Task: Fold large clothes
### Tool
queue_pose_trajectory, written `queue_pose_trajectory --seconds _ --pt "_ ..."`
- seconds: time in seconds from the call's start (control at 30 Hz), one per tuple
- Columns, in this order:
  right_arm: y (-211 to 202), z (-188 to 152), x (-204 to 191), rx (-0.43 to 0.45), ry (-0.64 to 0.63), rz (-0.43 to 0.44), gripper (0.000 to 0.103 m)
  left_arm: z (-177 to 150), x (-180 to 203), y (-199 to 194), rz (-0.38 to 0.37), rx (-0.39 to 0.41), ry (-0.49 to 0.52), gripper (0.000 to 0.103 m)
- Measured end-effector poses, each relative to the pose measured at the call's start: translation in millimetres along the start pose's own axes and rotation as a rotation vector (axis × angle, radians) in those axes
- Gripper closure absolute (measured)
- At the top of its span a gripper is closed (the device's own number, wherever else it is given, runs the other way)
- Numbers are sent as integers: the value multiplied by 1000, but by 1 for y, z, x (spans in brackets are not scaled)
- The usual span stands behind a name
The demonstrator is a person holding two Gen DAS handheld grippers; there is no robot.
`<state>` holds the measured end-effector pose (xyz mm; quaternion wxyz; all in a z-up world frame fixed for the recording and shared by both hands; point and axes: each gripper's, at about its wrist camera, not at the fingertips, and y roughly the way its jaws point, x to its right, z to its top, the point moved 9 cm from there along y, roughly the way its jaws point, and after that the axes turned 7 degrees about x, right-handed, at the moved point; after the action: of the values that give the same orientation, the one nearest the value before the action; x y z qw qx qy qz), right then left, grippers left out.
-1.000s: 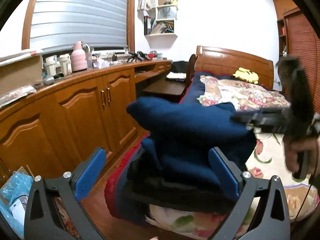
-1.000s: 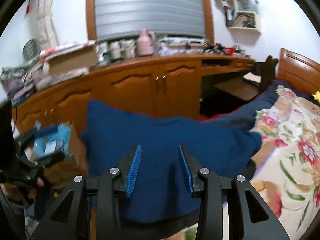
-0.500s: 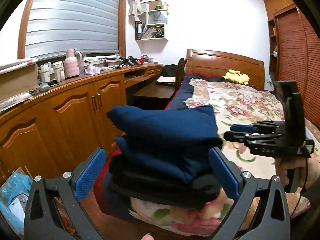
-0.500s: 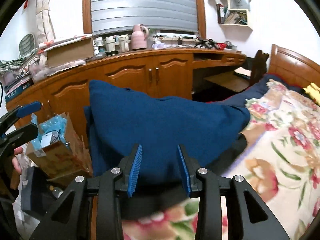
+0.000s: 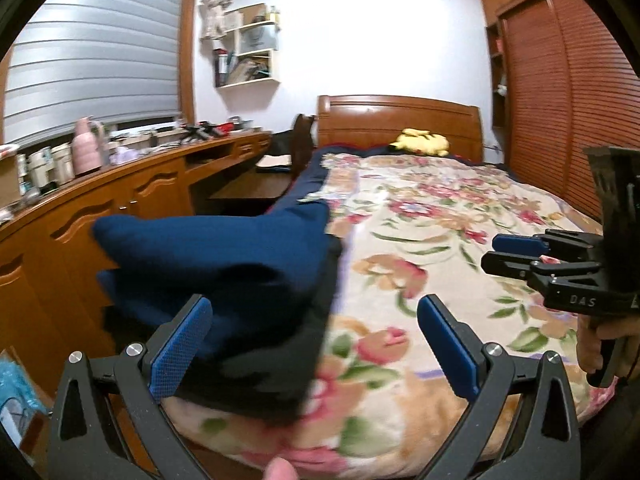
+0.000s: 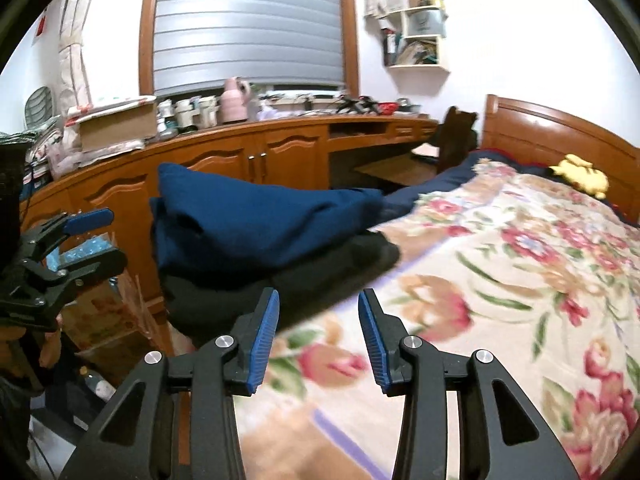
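1. Your left hand-held gripper (image 5: 314, 340) stands with its two blue-padded fingers spread wide, nothing between them; in the right wrist view it shows at the left edge (image 6: 86, 238).
2. Your right hand-held gripper (image 6: 318, 336) is also parted, its two blue pads apart over the bedspread and holding nothing; the left wrist view catches it at the right (image 5: 506, 254).
3. Two folded garments sit stacked at the near left corner of the bed: one folded navy-blue cloth garment (image 6: 256, 220) lies on top of one folded black cloth garment (image 6: 288, 284).
4. The stack rests on the single cream floral bedspread (image 6: 500, 280), close to the bed's edge beside the long brown wooden cabinet (image 6: 224, 156).
5. One yellow plush toy (image 5: 420, 142) lies against the wooden headboard (image 5: 400, 120), well apart from the stack.
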<state>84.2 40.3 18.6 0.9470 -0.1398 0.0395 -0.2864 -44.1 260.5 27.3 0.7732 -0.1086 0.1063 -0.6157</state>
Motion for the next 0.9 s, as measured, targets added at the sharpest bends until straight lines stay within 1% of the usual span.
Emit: queue_pose_trajectory --seconds 0.07,0.23,0.3,0.33,0.47,0.6,0.77,0.9 --pt "-17 -7 10 6 1 -27 55 -1 24 8 -24 -3 16 0" --pt "-55 -25 24 24 15 -100 45 -2 74 19 -93 4 25 0" --pt "-69 -34 26 26 25 -121 37 -4 97 25 -117 -2 34 0" --pt "-76 -38 28 27 31 -134 36 -5 104 26 -122 -3 39 0" --pt "-98 -54 35 24 69 -214 19 -9 148 36 -177 1 36 0" --pt "-121 -69 47 21 82 -336 17 -14 192 47 -235 -7 31 0" --pt "-148 -78 57 35 144 -448 17 -17 245 58 -303 -6 41 0" --pt "-170 -82 67 57 180 -543 17 -21 273 63 -332 -1 40 0"
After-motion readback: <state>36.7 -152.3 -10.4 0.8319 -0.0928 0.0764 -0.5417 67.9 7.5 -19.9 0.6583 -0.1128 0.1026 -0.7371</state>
